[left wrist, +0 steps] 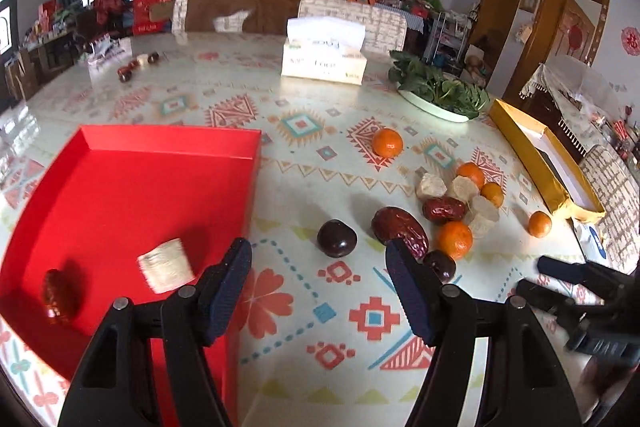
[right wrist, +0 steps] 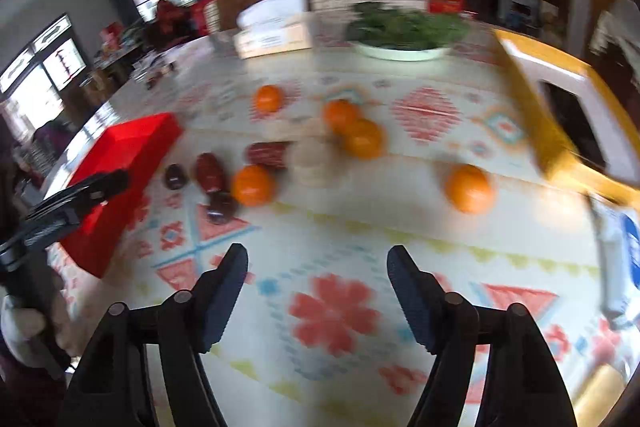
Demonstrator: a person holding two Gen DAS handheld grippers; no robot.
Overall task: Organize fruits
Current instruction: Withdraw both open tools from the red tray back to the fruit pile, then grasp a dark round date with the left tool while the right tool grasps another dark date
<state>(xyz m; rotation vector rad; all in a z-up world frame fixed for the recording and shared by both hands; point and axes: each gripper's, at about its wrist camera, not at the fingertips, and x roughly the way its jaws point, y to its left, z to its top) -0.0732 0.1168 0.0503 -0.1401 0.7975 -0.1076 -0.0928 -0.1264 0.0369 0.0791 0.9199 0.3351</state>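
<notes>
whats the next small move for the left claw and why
Probably ease the left claw forward and down onto the dark plum. It is open and empty, the plum sits almost straight ahead between its fingers, apart from the other fruit, and the red tray already holding two pieces is right alongside.

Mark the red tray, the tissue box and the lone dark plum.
red tray (left wrist: 132, 187), left wrist view, bare floor of the tray.
tissue box (left wrist: 324, 65), left wrist view, front face.
dark plum (left wrist: 337, 238), left wrist view, centre of its skin.
</notes>
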